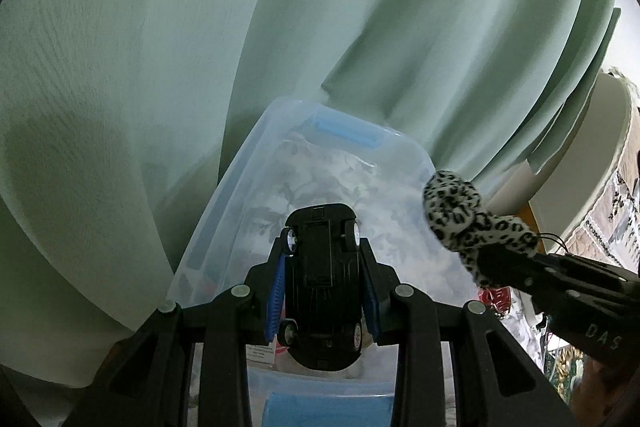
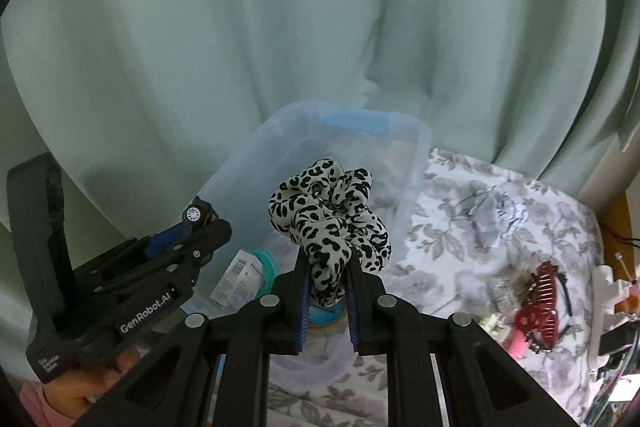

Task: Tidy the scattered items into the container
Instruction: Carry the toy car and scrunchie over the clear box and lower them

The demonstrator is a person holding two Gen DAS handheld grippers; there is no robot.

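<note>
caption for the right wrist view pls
Right gripper holds a leopard-print scrunchie above the clear plastic bin.

- Bed with floral cover [image 2: 460, 211] carries everything.
- Clear plastic container [image 2: 416, 163] sits on it by the curtain.
- Red hair claw [image 2: 540, 307] lies right of the container.

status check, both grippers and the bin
Left gripper shut on toy car, over the bin. Right gripper shut on scrunchie, also above bin. Red hair clip still out on the cloth. Nothing blocking.
</note>
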